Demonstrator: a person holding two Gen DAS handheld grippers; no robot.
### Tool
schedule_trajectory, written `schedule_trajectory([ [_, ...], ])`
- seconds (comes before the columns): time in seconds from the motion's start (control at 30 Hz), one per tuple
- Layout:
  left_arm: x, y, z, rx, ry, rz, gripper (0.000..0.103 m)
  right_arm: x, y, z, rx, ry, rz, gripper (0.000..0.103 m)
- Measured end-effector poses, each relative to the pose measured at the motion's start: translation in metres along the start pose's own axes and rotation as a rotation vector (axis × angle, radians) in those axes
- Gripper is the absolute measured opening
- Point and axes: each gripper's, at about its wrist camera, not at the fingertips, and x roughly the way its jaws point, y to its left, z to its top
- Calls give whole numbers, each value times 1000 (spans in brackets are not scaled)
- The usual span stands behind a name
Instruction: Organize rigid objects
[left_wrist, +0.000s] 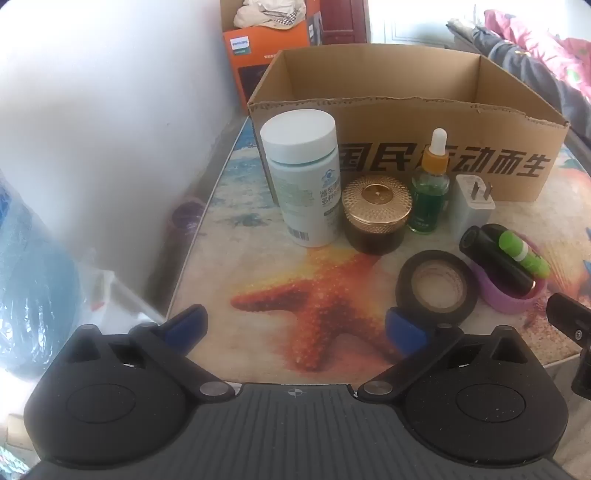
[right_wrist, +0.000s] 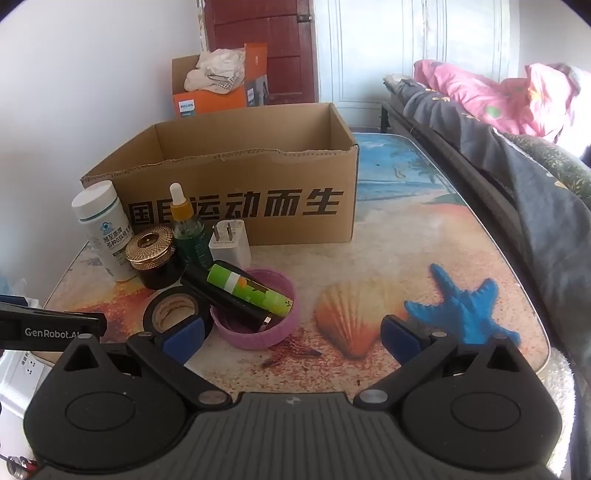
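Both jaws wide, nothing held. We see the tape roll (left_wrist: 436, 288) just ahead-right of the left hand-held gripper (left_wrist: 295, 325); it's ahead-left of the right hand-held gripper (right_wrist: 291, 338), lying flat on the counter (right_wrist: 424, 236).

Your left gripper (left_wrist: 295, 325) tilts downward, its jaws spread wide and empty. Your right gripper (right_wrist: 291, 336) does likewise.

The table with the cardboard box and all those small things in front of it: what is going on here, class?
A person holds a gripper in each hand over the table. The left gripper and the right gripper are both open and hold nothing. The white bottle, gold-lidded jar, dropper bottle, charger, tape roll and purple dish stand outside the cardboard box. Sorting has not begun.
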Motion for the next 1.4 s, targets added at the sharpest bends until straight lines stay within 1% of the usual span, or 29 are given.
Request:
schedule_trajectory([
  [0.27,-1,2,1,-10,-7,-6,103,-1,-2,1,-3,9,0,103],
  [0.43,-4,3,1,-10,-11,-1,103,3,-2,3,9,26,14,103],
  [0.73,-2,5,1,-9,-10,9,103,1,1,3,4,32,17,103],
  [1.4,-3,10,1,-13,-3,7,103,0,4,2,0,43,26,103],
])
